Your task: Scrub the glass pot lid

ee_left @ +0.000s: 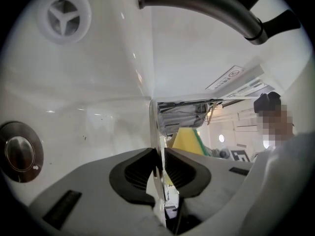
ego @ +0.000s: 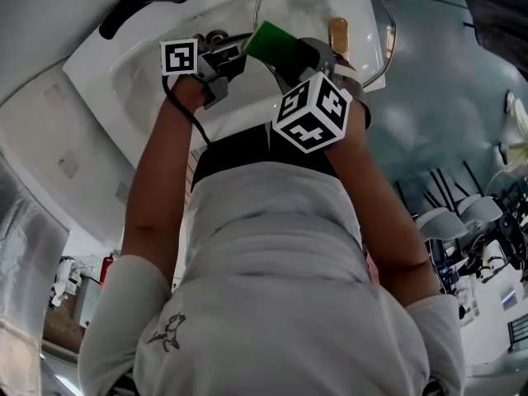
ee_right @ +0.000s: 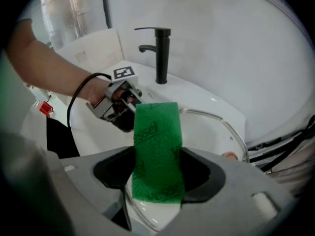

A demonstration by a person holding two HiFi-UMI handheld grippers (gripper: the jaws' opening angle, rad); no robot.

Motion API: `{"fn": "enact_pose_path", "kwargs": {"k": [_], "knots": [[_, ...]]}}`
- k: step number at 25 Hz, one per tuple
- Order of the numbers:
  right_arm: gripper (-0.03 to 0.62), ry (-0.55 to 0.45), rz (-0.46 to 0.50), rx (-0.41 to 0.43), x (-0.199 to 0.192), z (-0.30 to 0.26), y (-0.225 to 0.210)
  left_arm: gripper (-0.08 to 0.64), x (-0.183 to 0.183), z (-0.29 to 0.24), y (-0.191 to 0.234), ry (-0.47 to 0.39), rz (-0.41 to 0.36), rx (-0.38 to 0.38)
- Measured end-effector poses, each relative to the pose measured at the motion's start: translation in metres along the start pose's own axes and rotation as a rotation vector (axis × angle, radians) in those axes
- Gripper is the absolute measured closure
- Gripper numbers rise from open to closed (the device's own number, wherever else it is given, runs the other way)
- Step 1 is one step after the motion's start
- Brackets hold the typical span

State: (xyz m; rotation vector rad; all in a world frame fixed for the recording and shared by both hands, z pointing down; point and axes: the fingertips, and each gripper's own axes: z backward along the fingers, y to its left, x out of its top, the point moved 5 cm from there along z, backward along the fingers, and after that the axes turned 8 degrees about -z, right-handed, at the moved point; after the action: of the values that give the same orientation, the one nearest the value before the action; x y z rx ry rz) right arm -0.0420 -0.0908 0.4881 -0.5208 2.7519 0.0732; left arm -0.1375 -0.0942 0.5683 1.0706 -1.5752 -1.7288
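Right gripper view, sponge (ee_right: 156, 151) clamped, left gripper (ee_right: 127, 113) pinching lid (ee_right: 209, 132)

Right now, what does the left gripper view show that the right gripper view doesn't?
Left gripper view only: the metal drain plug and round spoked cover of the sink, and the yellow side of the sponge. Right gripper view only: the left hand-held gripper from outside, the sponge's green face, the round outline of the glass pot lid. Both: the black faucet, the white sink, the sponge, and the lid, pinched edge-on by the left jaws.
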Motion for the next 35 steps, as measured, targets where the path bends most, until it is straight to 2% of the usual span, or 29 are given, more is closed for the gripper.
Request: {"fn": "enact_pose_path", "kwargs": {"k": [4, 6, 11, 14, 16, 18, 22, 25, 29, 35], "knots": [[0.307, 0.061, 0.08, -0.004, -0.048, 0.01, 0.019, 0.486, -0.001, 0.0, 0.0, 0.003, 0.0, 0.005], [0.308, 0.103, 0.081, 0.001, -0.078, 0.017, 0.021, 0.486, 0.0, -0.001, -0.001, 0.003, 0.004, -0.001], [0.308, 0.208, -0.014, 0.008, -0.147, 0.032, 0.003, 0.486, -0.001, -0.001, -0.002, 0.006, 0.012, -0.009], [0.307, 0.254, -0.073, -0.004, -0.165, 0.039, -0.017, 0.486, -0.001, -0.001, -0.002, 0.005, 0.019, -0.015], [0.305, 0.237, -0.085, -0.019, -0.156, 0.046, -0.027, 0.486, -0.002, -0.001, -0.002, 0.006, 0.023, -0.017], [0.305, 0.172, -0.045, -0.023, -0.126, 0.049, -0.028, 0.486, -0.002, -0.002, 0.0, 0.01, 0.027, -0.014], [0.304, 0.044, 0.13, 0.034, -0.051, 0.031, 0.006, 0.486, -0.002, -0.001, -0.001, 0.011, 0.037, -0.011], [0.304, 0.047, 0.229, 0.037, -0.023, 0.014, 0.022, 0.486, -0.001, -0.003, -0.002, 0.018, 0.031, -0.015], [0.304, 0.064, 0.198, 0.05, -0.034, 0.011, 0.012, 0.486, -0.002, -0.003, 0.0, 0.033, 0.02, -0.011], [0.304, 0.116, 0.1, 0.046, -0.081, 0.027, -0.025, 0.488, -0.002, -0.004, 0.0, 0.047, 0.017, -0.015]]}}
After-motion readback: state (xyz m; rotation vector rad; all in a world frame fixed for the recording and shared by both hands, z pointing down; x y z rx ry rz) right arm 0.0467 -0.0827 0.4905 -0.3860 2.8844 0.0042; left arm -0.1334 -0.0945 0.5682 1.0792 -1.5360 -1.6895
